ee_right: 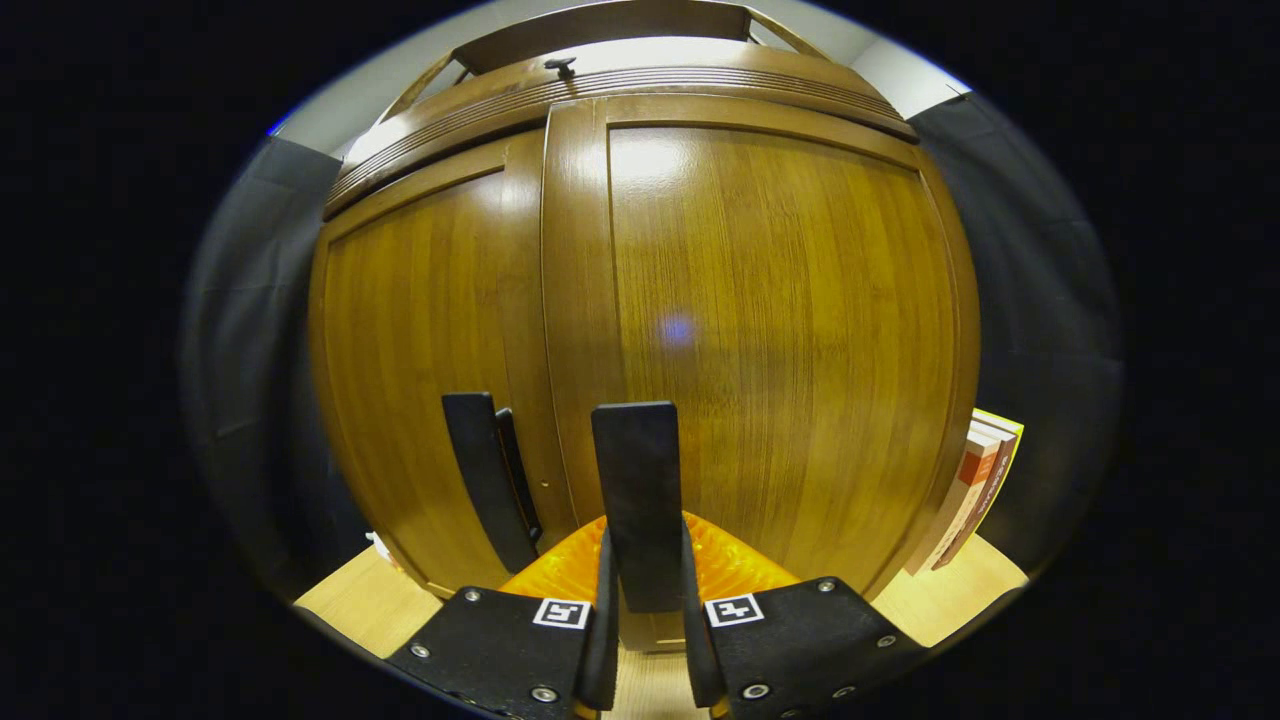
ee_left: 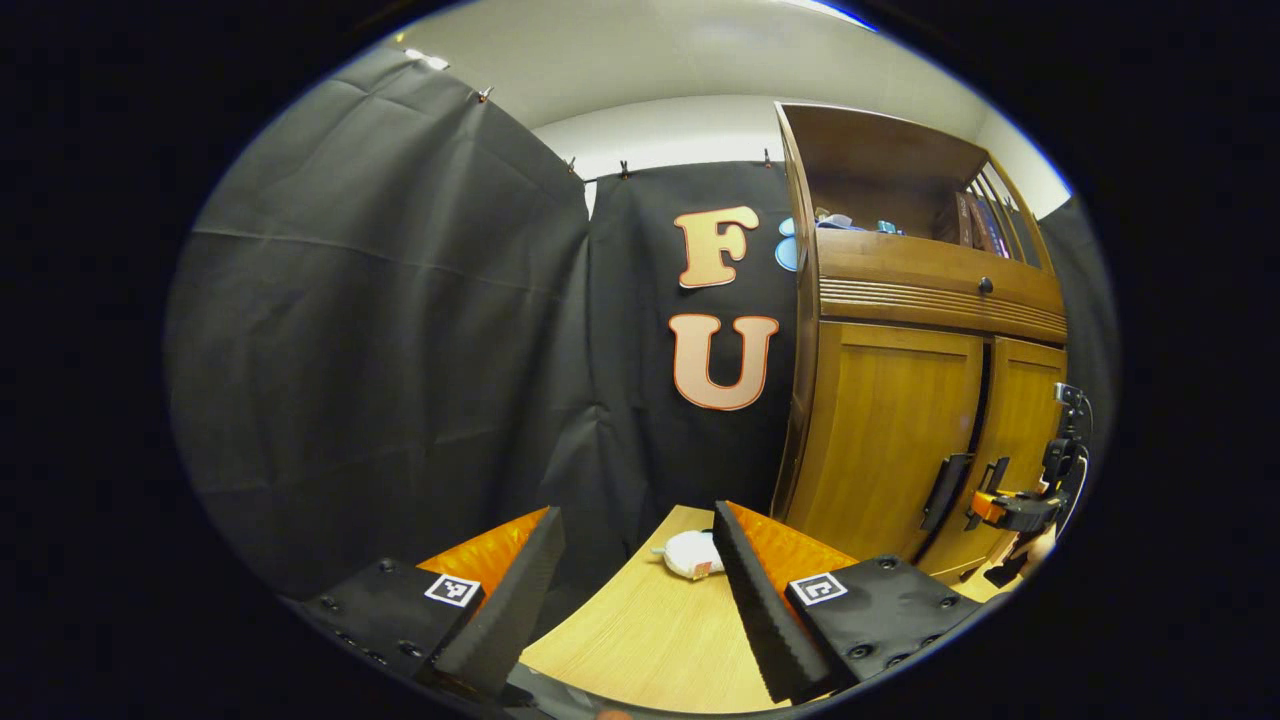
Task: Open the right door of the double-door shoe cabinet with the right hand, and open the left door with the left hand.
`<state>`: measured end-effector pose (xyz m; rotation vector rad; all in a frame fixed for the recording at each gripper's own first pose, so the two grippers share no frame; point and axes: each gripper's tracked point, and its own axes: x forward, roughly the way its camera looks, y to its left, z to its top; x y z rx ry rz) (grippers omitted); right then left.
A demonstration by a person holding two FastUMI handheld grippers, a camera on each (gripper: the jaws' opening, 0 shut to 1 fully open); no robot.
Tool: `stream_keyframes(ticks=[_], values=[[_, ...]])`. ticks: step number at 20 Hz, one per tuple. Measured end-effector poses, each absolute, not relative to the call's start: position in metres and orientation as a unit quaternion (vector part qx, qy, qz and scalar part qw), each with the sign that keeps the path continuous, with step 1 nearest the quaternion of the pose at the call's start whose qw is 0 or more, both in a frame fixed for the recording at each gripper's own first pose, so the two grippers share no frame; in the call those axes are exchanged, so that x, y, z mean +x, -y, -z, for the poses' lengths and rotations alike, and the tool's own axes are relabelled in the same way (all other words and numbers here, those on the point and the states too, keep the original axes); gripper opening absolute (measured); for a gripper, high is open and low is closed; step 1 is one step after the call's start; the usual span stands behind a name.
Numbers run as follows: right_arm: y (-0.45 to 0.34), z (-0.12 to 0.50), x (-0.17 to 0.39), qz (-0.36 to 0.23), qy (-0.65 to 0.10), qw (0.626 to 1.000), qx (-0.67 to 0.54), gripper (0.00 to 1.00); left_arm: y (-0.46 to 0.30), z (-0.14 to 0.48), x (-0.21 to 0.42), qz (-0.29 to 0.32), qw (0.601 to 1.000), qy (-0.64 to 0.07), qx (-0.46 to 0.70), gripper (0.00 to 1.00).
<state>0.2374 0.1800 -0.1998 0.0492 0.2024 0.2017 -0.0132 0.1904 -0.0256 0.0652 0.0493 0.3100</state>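
The wooden shoe cabinet stands on the right of the left gripper view, with its left door (ee_left: 890,430) and right door (ee_left: 1025,420) separated by a dark gap. My left gripper (ee_left: 636,515) is open and empty, well short of the left door's black handle (ee_left: 945,490). My right gripper (ee_left: 985,505) is at the right door's handle. In the right gripper view the right gripper (ee_right: 645,545) is shut on that upright black handle (ee_right: 635,470) of the right door (ee_right: 780,330). The left door's handle (ee_right: 485,470) stands just to its left.
A small white object (ee_left: 692,553) lies on the light wooden tabletop (ee_left: 640,630) before the cabinet. Books (ee_right: 975,490) lean against the cabinet's right side. Above the doors is a drawer with a knob (ee_left: 985,285) and an open shelf holding books (ee_left: 985,225).
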Motion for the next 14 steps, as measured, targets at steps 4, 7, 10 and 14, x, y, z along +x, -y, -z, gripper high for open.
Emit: stream_keyframes(ticks=[4,7,10,14], values=[[-0.164,0.198,0.200,-0.112,-0.100,0.988,0.021,0.25,-0.188,0.023,-0.023,-0.153,0.987,-0.023,0.037,0.93],[-0.147,0.196,0.174,-0.112,-0.115,0.987,0.025,0.25,-0.180,0.024,-0.030,-0.143,0.989,-0.023,0.040,0.92],[-0.135,0.194,0.159,-0.105,-0.118,0.987,0.021,0.23,-0.168,0.020,-0.034,-0.133,0.990,-0.016,0.039,0.93],[-0.118,0.191,0.138,-0.090,-0.118,0.988,0.030,0.21,-0.153,0.017,-0.038,-0.121,0.992,-0.009,0.042,0.93]])
